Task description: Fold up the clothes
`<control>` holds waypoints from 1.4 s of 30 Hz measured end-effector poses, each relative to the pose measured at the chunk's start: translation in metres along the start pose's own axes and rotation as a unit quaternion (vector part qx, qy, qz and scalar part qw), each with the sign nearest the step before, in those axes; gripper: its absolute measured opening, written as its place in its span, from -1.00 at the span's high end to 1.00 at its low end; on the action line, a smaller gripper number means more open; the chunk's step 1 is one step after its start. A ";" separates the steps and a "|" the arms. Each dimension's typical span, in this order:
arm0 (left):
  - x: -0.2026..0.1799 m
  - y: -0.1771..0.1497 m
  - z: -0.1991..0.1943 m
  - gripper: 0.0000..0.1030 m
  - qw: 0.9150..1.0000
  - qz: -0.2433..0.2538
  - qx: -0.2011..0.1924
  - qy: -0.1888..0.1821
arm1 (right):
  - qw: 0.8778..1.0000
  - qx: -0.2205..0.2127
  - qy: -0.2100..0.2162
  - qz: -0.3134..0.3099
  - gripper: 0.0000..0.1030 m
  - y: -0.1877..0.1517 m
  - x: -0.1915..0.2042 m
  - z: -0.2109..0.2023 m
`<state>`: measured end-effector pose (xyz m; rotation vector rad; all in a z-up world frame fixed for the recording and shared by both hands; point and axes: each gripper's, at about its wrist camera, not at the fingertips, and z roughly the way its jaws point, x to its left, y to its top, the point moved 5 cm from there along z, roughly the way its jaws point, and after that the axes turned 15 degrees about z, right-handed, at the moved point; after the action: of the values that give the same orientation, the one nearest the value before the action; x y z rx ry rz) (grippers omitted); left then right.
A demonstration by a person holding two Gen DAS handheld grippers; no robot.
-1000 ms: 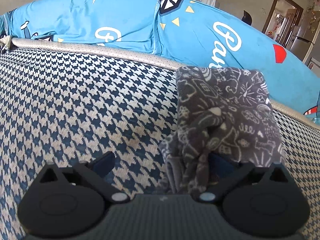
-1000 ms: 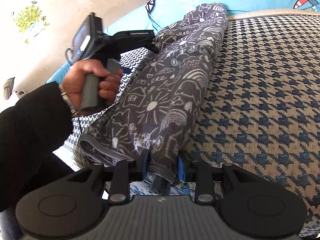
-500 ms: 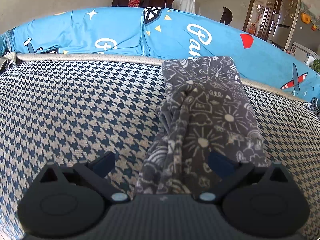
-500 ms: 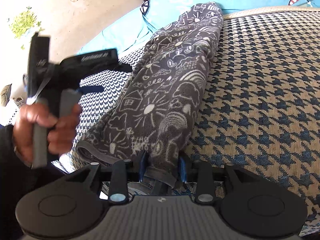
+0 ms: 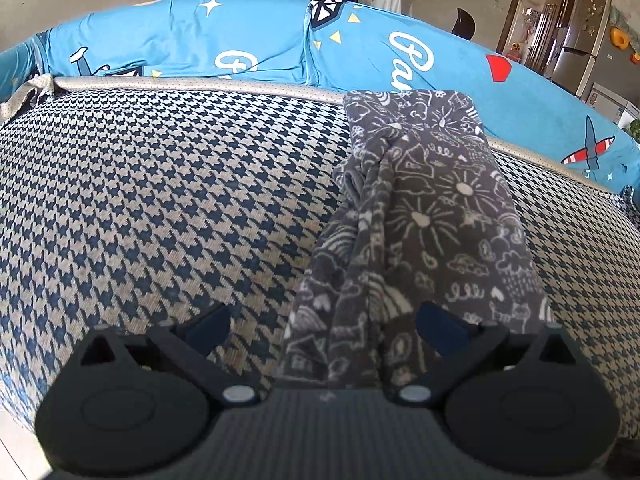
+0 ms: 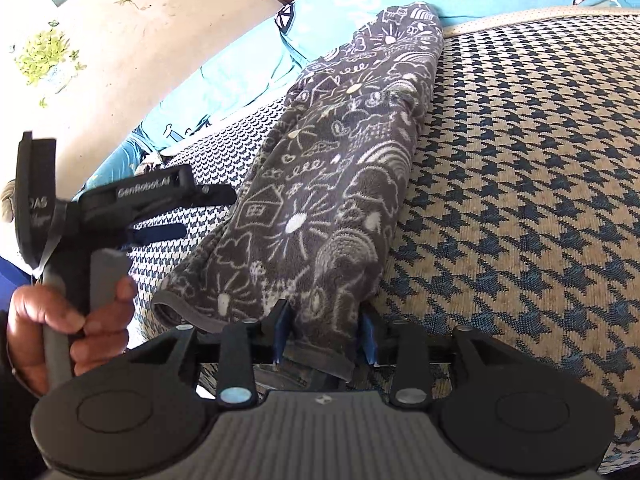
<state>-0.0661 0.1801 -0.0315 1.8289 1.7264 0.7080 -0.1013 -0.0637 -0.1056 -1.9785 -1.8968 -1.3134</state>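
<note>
Left tool (image 5: pixel 322 320) withdrew, apart; right tool (image 6: pixel 325 334) clamps fleecy garment (image 6: pixel 340 184).

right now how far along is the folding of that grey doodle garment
Done: the grey doodle-print garment already lies as a long narrow strip on the houndstooth cushion. In hand: the right gripper is shut on its near end, while the left gripper is open, holding nothing. Left: the strip looks unfolded lengthwise, and its left edge is bunched.
</note>
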 end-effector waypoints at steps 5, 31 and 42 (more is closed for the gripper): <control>0.001 -0.010 -0.009 -1.00 1.000 -0.001 0.000 0.001 | 1.000 0.000 0.002 0.007 0.26 0.001 0.000 0.002; 0.007 -0.050 -0.023 -1.00 0.997 0.010 0.040 0.058 | 1.000 -0.005 -0.001 0.006 0.24 0.002 0.002 0.004; 0.016 -0.054 -0.020 -1.00 0.996 -0.001 0.045 0.075 | 0.999 0.002 0.027 -0.022 0.53 -0.006 0.013 -0.001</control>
<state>-0.1187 0.1994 -0.0537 1.8759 1.8824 0.7978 -0.1087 -0.0531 -0.0991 -1.8897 -1.9282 -1.3575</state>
